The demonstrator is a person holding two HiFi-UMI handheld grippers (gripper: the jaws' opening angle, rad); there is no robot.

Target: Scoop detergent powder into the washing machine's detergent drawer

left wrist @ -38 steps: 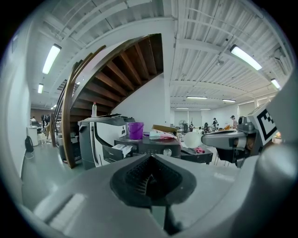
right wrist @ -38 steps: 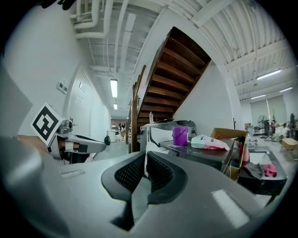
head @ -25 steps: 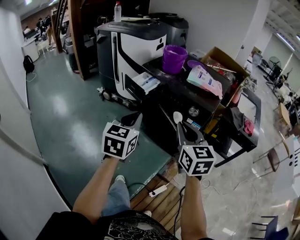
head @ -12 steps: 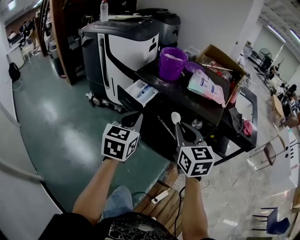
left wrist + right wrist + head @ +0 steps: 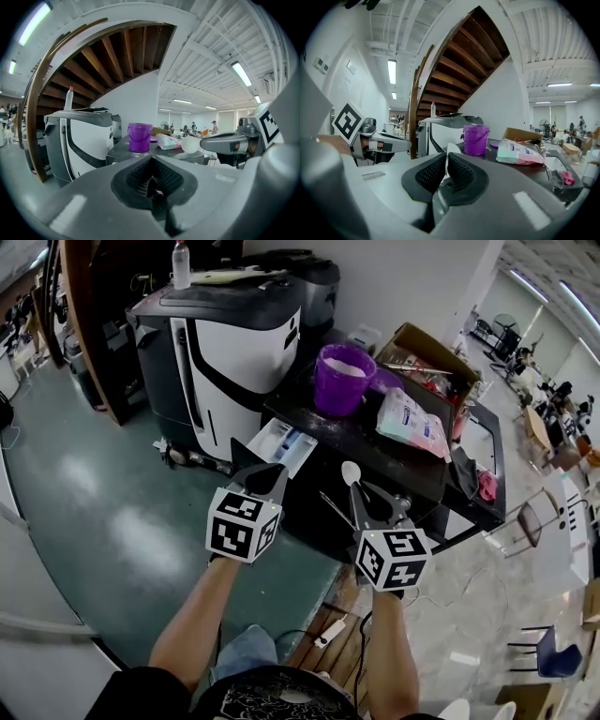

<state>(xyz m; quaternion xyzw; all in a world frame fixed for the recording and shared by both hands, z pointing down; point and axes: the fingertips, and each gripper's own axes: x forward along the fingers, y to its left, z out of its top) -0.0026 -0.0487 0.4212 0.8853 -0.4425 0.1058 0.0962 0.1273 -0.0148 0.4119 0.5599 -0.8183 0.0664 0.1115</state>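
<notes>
A black-and-white washing machine (image 5: 225, 334) stands ahead on the left, with its white detergent drawer (image 5: 281, 442) pulled open. Beside it, a purple bucket (image 5: 342, 376) holding white powder sits on a black table (image 5: 375, 465). My right gripper (image 5: 360, 497) is shut on the handle of a white spoon (image 5: 352, 472), whose empty bowl points toward the table's near edge. In the right gripper view, the spoon (image 5: 451, 151) rises edge-on between the pads, with the bucket (image 5: 476, 139) beyond. My left gripper (image 5: 270, 476) is shut and empty, just short of the drawer.
A white-and-pink detergent bag (image 5: 412, 423) lies on the table right of the bucket. An open cardboard box (image 5: 433, 351) stands behind it. A bottle (image 5: 181, 262) stands on the machine. A power strip (image 5: 328, 629) lies on the floor by my feet, and a blue chair (image 5: 544, 659) is at the right.
The view has moved forward and to the right, so the machine and table sit nearer and further left. Both grippers keep their pose, with the spoon still held.
</notes>
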